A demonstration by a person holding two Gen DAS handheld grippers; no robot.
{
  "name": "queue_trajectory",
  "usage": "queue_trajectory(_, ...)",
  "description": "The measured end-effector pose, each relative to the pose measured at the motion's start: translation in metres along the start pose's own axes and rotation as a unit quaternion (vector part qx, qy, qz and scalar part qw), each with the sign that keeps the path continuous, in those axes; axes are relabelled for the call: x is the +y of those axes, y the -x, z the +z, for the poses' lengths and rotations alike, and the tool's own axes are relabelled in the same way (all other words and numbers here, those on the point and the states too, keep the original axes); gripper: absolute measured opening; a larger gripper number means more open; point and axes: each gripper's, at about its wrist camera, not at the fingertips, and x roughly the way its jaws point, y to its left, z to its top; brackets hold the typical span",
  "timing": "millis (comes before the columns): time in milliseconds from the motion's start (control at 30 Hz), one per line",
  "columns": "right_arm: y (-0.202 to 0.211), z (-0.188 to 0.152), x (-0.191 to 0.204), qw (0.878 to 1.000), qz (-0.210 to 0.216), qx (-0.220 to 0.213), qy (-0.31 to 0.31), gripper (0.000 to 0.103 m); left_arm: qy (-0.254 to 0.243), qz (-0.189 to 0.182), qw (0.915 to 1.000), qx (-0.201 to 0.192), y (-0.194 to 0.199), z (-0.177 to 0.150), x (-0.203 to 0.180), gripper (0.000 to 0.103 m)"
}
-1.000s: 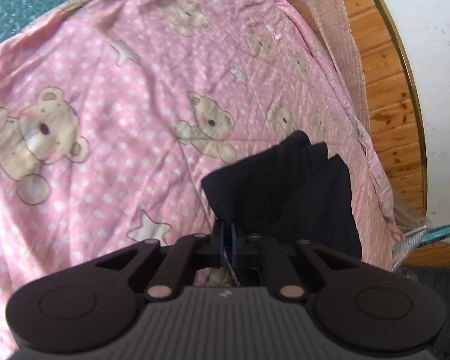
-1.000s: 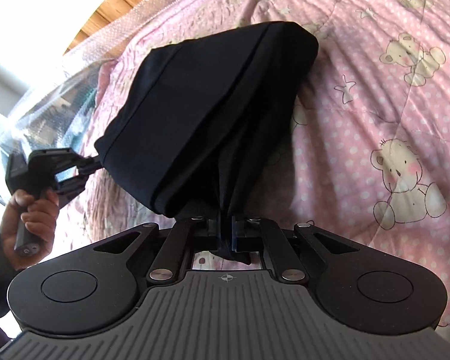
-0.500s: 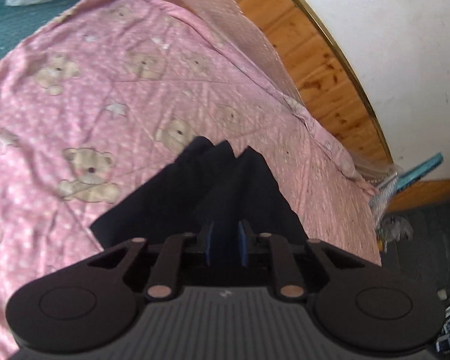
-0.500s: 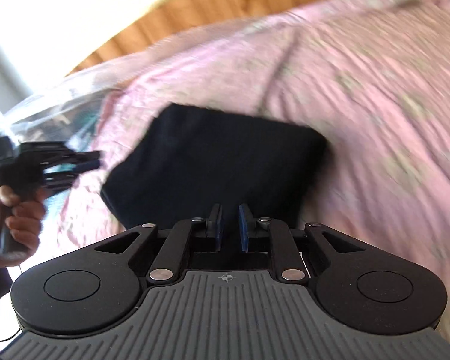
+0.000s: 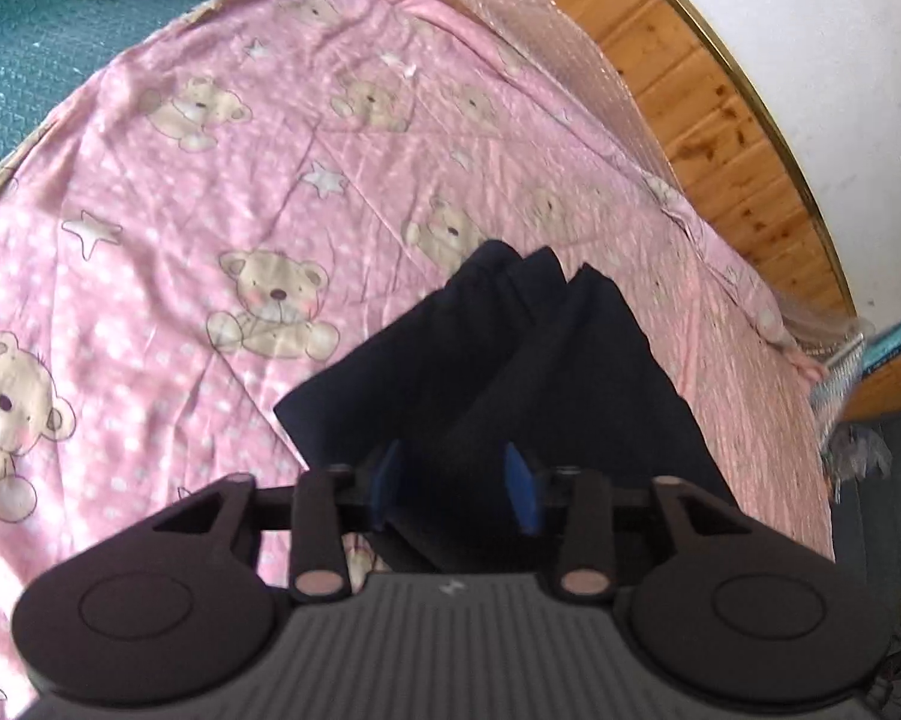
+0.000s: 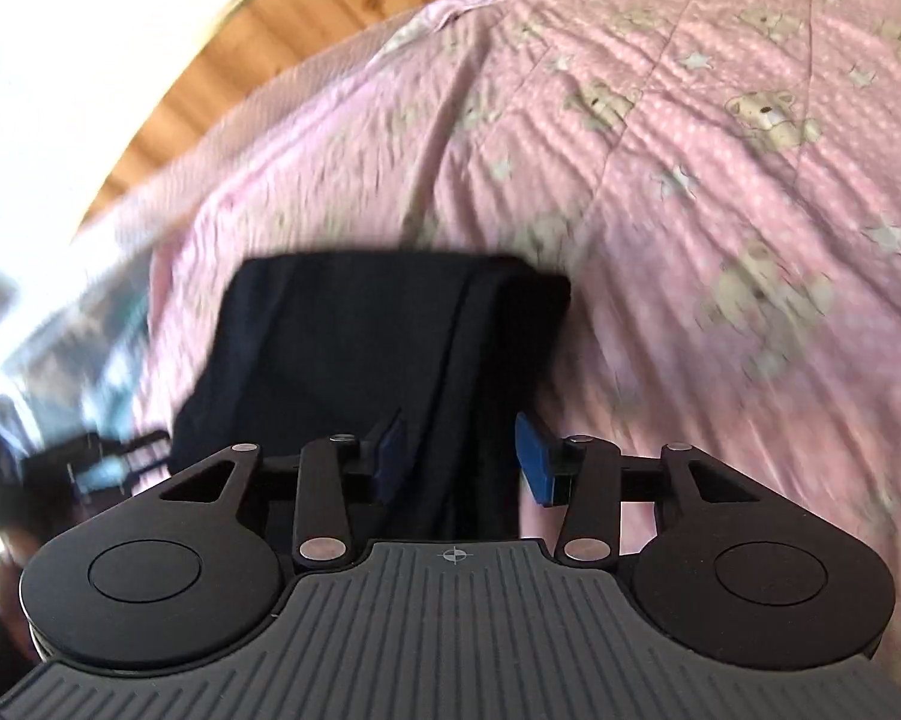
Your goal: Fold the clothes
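A folded black garment (image 5: 510, 372) lies flat on the pink teddy-bear bedsheet (image 5: 222, 192). My left gripper (image 5: 455, 483) is open, its blue pads standing apart on either side of the garment's near edge. In the right wrist view the same garment (image 6: 378, 348) lies on the sheet (image 6: 720, 210). My right gripper (image 6: 461, 461) is open, pads apart over the garment's near edge. The left gripper (image 6: 120, 459) shows blurred at the left of the right wrist view, beside the garment.
A wooden headboard (image 5: 708, 114) with bubble wrap (image 5: 510, 18) runs along the far side of the bed. A green mat (image 5: 24, 66) lies past the bed's far left corner. The bed's right edge drops to a dark floor (image 5: 894, 480).
Both grippers held the garment up one second ago. The garment has come down flat on the bed and both grippers have opened and let go of it.
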Motion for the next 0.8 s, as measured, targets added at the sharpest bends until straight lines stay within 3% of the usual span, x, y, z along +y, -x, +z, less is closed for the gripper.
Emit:
queue_trajectory(100,-0.027,0.015,-0.005,1.000,-0.004,0.011,-0.002,0.044,-0.013,0.002,0.9999,0.003,-0.010,0.002,-0.009,0.046)
queue_trajectory(133,-0.035,0.019,-0.004,1.000,-0.013,0.017,0.009,0.029,-0.025,0.008,0.9996,0.010,-0.015,-0.001,-0.012,0.043)
queue_trajectory(167,-0.040,0.025,-0.003,0.999,-0.014,0.016,0.025,0.023,-0.038,0.015,0.9990,0.017,-0.019,-0.004,-0.016,0.027)
queue_trajectory(200,-0.045,0.032,-0.001,0.999,-0.015,0.015,0.041,0.021,-0.050,0.029,0.9980,0.027,-0.022,-0.008,-0.017,0.016)
queue_trajectory(233,-0.048,0.036,0.003,0.998,-0.022,0.014,0.058,0.019,-0.059,0.039,0.9971,0.029,-0.024,-0.012,-0.018,0.013)
queue_trajectory(367,-0.055,0.040,0.010,0.994,-0.030,0.025,0.098,0.019,-0.037,0.029,0.9987,0.021,-0.020,-0.015,-0.009,0.013)
queue_trajectory(500,-0.034,0.034,0.012,0.993,-0.036,0.044,0.102,0.025,-0.026,0.047,0.9985,0.002,-0.005,-0.011,-0.011,0.013)
queue_trajectory(533,-0.018,0.030,0.020,0.991,-0.064,0.017,0.114,0.033,-0.025,0.053,0.9982,-0.006,0.001,-0.009,-0.013,0.013)
queue_trajectory(600,0.011,0.022,0.038,0.985,-0.099,-0.040,0.137,0.034,-0.024,0.031,0.9988,-0.028,0.015,-0.009,-0.023,0.017)
queue_trajectory(633,0.021,0.017,0.049,0.984,-0.082,-0.053,0.147,0.034,-0.023,0.015,0.9990,-0.036,0.020,-0.009,-0.029,0.019)
queue_trajectory(700,0.021,0.005,0.074,0.983,-0.033,-0.032,0.177,0.033,-0.027,-0.019,0.9990,-0.032,0.020,-0.012,-0.041,0.019)
queue_trajectory(733,0.012,-0.005,0.085,0.980,-0.011,-0.012,0.199,0.033,-0.032,-0.035,0.9986,-0.021,0.015,-0.014,-0.047,0.020)
queue_trajectory(800,-0.011,-0.027,0.098,0.972,0.012,0.037,0.232,0.031,-0.026,-0.030,0.9991,-0.016,0.015,-0.016,-0.044,0.021)
